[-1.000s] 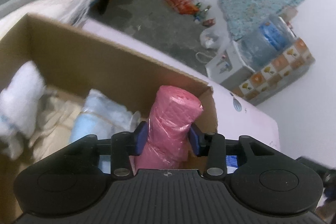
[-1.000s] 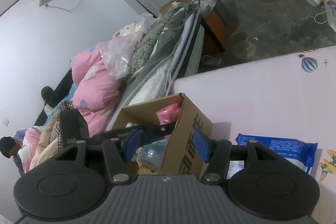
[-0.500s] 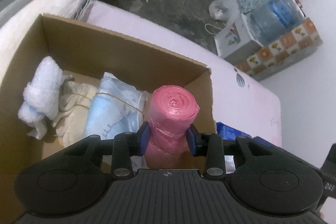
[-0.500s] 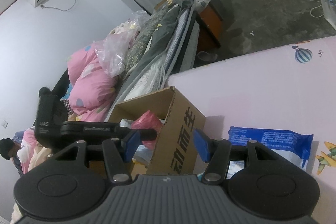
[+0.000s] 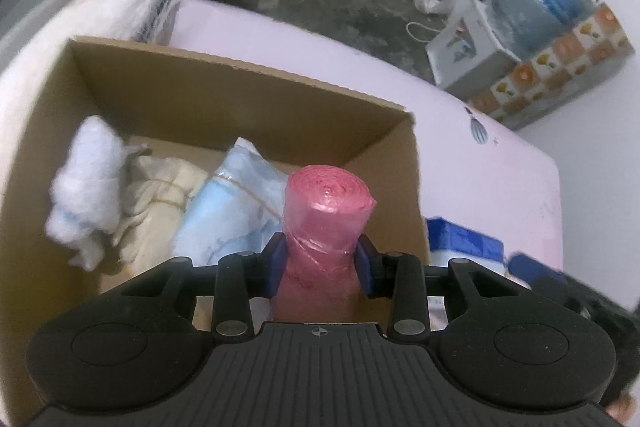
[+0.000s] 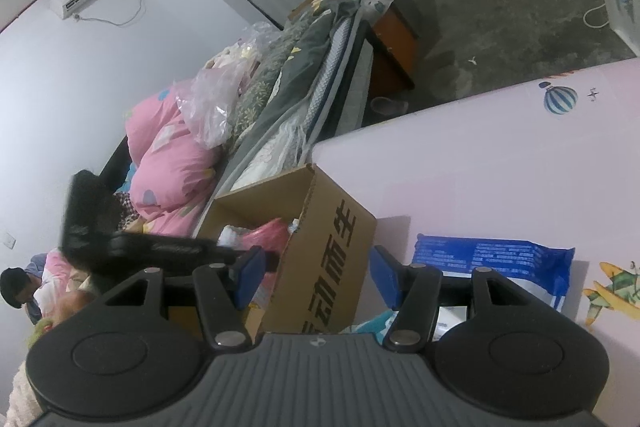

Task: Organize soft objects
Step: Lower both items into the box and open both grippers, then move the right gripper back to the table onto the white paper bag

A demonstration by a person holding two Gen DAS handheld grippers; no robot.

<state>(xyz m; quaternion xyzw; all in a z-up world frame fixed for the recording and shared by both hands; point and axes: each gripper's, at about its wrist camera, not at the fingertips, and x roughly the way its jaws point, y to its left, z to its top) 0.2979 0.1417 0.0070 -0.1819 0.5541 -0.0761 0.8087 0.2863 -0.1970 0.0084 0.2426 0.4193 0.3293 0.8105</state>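
A: Left wrist view, read left to right with the cardboard box [image 5: 224,95] as landmark. What lies inside?

B: Against the box's left wall, a white fluffy bundle [image 5: 86,187]; next, a cream cloth bundle [image 5: 160,203] tied with a band; then a pale blue packet [image 5: 230,215]. At the box's right inner corner stands the pink roll [image 5: 326,223], upright, its spiral end facing the camera.

A: State of the left gripper [image 5: 322,265]?

B: Both blue pads press the roll's sides, and its wrapping pinches in where they bear. Compared with one second ago the jaws stand slightly narrower. The camera now looks more steeply down into the box: then only its far wall and part of the contents showed; now all four items and the floor of the box are visible.

A: Outside the box, to its right?

B: A blue-and-white packet [image 5: 464,247] lies on the pink tabletop [image 5: 480,163], just beside the box's right wall.

A: Right wrist view?

B: The right gripper [image 6: 316,277] hovers at the box's near corner, its pads about half apart, with nothing gripped; its gap matches the earlier frames. Left of the box the left gripper's black body has tipped further over the opening, the pink roll showing just below the rim.
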